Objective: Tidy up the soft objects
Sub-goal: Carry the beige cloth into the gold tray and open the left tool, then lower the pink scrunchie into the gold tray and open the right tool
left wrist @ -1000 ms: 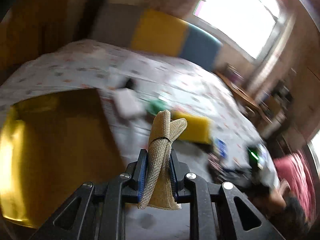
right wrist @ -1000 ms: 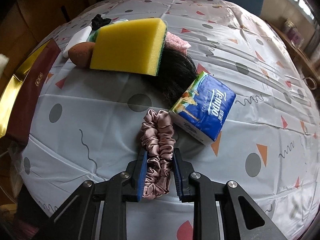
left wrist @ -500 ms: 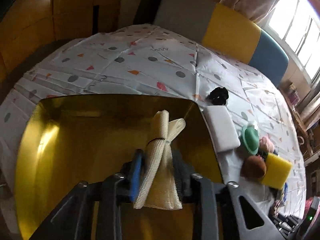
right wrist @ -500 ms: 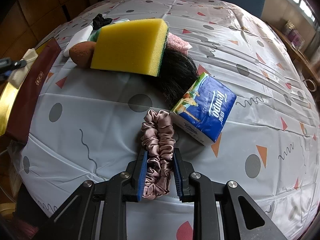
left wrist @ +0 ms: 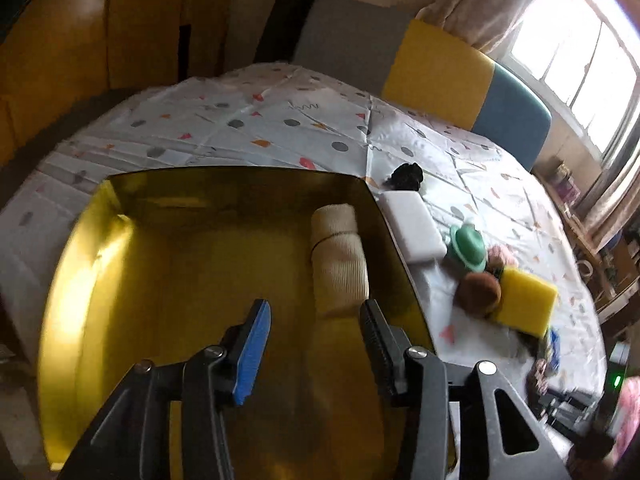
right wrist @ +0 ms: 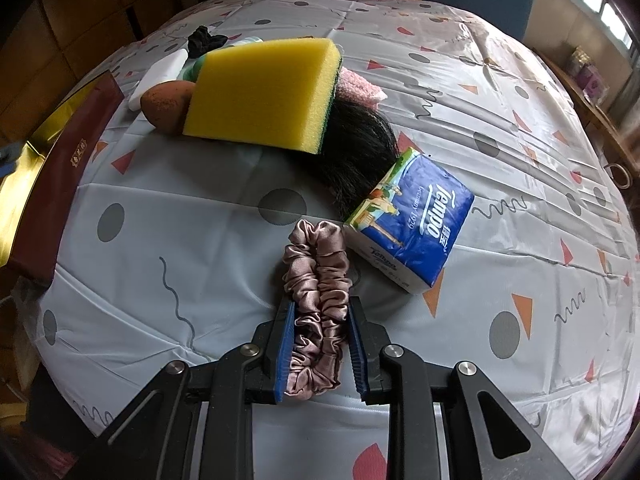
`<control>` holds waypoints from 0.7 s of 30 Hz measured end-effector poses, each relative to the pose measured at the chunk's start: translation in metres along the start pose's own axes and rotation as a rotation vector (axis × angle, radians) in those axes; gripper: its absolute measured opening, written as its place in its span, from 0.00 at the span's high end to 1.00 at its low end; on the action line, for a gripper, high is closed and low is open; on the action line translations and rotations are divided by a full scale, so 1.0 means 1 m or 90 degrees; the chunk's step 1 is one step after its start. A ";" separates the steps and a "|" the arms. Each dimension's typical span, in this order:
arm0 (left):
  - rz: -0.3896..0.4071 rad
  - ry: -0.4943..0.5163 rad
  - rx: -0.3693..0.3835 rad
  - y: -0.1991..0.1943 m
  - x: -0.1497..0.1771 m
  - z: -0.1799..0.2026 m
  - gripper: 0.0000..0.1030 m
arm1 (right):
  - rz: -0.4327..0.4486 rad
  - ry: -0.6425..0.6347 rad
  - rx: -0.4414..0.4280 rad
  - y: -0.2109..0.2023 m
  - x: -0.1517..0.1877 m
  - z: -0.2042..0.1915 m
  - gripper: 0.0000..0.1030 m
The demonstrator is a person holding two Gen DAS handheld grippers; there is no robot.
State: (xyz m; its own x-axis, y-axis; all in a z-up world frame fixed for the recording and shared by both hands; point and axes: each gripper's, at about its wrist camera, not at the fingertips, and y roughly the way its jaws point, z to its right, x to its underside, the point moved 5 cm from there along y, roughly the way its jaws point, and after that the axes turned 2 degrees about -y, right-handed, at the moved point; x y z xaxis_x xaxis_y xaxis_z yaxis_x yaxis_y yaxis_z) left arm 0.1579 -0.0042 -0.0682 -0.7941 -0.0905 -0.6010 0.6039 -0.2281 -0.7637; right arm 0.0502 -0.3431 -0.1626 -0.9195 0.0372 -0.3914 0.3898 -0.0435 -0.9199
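Beside the Tempo tissue pack (right wrist: pixel 410 222), right gripper (right wrist: pixel 320 346) clamps a scrunchie (right wrist: pixel 318 280); left gripper (left wrist: pixel 316 344) is opening, empty.

Daylight through a bright multi-pane window (left wrist: pixel 576 52) at upper right, beige curtain (left wrist: pixel 476 12) beside it. Grey, yellow and blue padded headboard panels (left wrist: pixel 436 68) behind. Brown wooden wall panelling (left wrist: pixel 80 40) on the left, dim.
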 end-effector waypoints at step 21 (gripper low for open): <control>0.039 0.039 -0.048 -0.057 0.050 -0.003 0.54 | 0.035 -0.012 -0.013 -0.024 -0.007 -0.035 0.80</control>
State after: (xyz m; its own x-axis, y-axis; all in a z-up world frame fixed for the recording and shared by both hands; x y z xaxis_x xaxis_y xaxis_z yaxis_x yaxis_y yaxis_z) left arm 0.0842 0.0069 -0.0551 -0.7511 -0.0418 -0.6588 0.6567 -0.1498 -0.7392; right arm 0.0490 -0.3075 -0.1383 -0.8974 0.0171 -0.4409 0.4405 -0.0242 -0.8974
